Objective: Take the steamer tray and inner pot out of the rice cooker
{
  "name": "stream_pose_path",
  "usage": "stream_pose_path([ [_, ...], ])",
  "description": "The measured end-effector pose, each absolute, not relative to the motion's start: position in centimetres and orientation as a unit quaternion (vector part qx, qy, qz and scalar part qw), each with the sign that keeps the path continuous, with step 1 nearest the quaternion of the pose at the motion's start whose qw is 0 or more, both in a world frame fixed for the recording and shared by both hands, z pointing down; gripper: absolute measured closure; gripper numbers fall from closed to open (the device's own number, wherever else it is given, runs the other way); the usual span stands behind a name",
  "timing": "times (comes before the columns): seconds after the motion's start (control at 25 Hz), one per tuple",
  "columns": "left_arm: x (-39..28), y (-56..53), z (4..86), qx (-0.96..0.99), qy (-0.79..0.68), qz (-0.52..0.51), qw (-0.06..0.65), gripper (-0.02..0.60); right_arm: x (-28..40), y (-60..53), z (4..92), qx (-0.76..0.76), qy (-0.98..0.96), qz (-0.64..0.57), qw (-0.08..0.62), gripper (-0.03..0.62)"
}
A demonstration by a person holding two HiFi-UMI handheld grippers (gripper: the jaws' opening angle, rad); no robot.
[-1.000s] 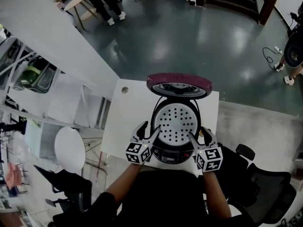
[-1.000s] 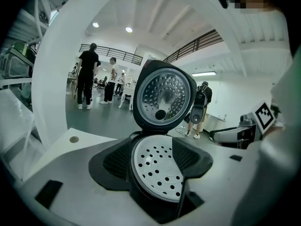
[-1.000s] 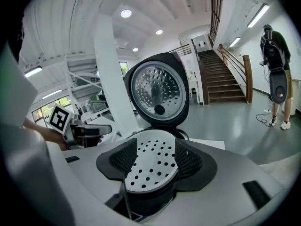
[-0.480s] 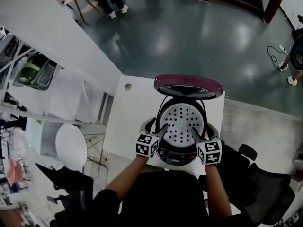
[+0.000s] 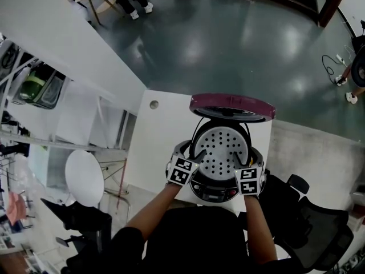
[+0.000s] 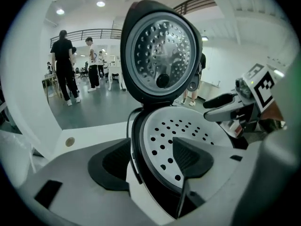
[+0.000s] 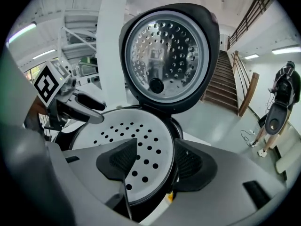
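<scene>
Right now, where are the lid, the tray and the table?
lid (image 5: 232,100), head view, on its purple outer shell.
tray (image 5: 220,149), head view, on its holed middle.
table (image 5: 155,138), head view, on the bare left part.

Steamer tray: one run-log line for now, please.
lid open | steamer tray seated | left gripper open astride rim | right gripper likewise

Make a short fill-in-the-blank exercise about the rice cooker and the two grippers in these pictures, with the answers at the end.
1. The lid of the rice cooker stands ____.
2. The steamer tray, not yet lifted, sits ____ the cooker.
3. The left gripper and the right gripper, jaws open, each straddle the tray's ____.
4. The cooker stands on a table whose colour is ____.

Missing words: open; inside; rim; white.
</scene>
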State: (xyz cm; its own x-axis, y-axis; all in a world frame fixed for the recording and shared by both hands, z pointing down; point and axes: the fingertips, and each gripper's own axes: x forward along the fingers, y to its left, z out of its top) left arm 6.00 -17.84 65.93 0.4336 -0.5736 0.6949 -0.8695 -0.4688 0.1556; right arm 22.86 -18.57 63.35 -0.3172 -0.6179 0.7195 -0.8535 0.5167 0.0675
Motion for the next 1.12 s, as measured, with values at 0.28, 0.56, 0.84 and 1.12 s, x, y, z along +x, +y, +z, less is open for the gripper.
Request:
stream_pose_path([
  [0.28,6.5,-18.2,67.5,0.808,-0.425,0.323,0.25,0.321,23.4,-19.3,65.4,0.472,-0.771,0.172,0.392,0.375],
  [0.56,6.3,-18.5,68.7,0.809,-0.415,0.346,0.23,0.314,23.9,-19.5,66.8,0.482,-0.755,0.168,0.412,0.392],
  [0.84,5.8,-18.9,68.8,0.808,-0.426,0.346,0.214,0.314,23.9,-19.6,67.3,0.48,-0.741,0.151,0.445,0.408],
  [1.12,5.1,-19.5,67.6,0.807,-0.44,0.317,0.233,0.393,24.6,-20.1,67.0,0.497,-0.73,0.149,0.445,0.488],
])
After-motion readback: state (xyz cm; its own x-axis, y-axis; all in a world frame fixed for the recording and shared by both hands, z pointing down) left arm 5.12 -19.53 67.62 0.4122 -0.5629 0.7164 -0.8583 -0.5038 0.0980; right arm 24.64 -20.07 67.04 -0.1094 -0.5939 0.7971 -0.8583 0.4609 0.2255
